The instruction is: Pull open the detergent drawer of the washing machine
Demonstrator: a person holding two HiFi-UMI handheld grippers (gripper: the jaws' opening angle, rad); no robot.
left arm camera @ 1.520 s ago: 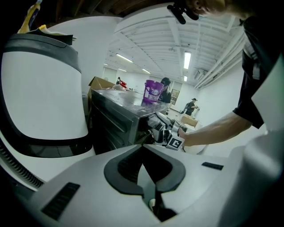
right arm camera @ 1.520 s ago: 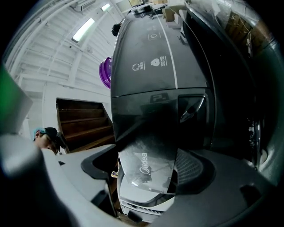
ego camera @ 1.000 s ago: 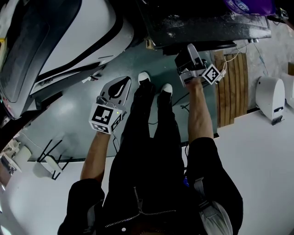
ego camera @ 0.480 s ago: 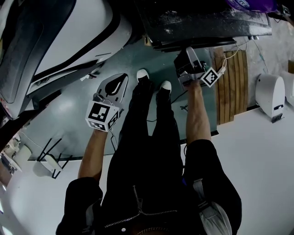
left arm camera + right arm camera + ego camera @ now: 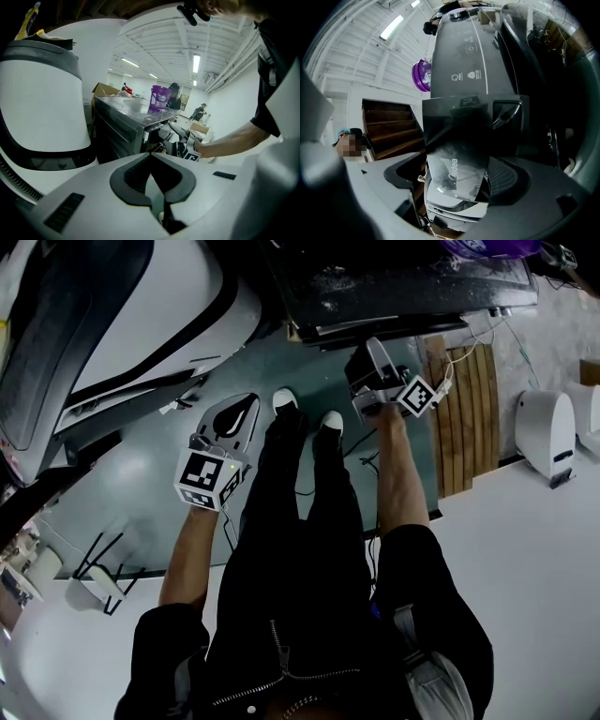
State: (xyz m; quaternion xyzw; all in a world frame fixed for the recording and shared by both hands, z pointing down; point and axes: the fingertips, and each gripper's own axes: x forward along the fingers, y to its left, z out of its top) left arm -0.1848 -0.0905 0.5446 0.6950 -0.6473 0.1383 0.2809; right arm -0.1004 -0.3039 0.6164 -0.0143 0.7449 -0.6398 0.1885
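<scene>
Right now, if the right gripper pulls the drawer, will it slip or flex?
The drawer front looks glossy, so probably slippery to grip. It reads as a rigid panel, likely stiff and light. The right gripper is opening its jaws around it, so it may slip.

Green floor [image 5: 141,474]: shoes [image 5: 284,399] just right of left fingers [image 5: 217,420], black cable [image 5: 361,442] beyond, slatted wood mat [image 5: 469,418] far right.

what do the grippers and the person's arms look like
The left gripper and right gripper are light grey moulded shells with dark ribbed pads lining the jaws. Each carries a white cube with black square markers. The right one's jaws are opening, the drawer front between them. Short black sleeves, arms bare below.
</scene>
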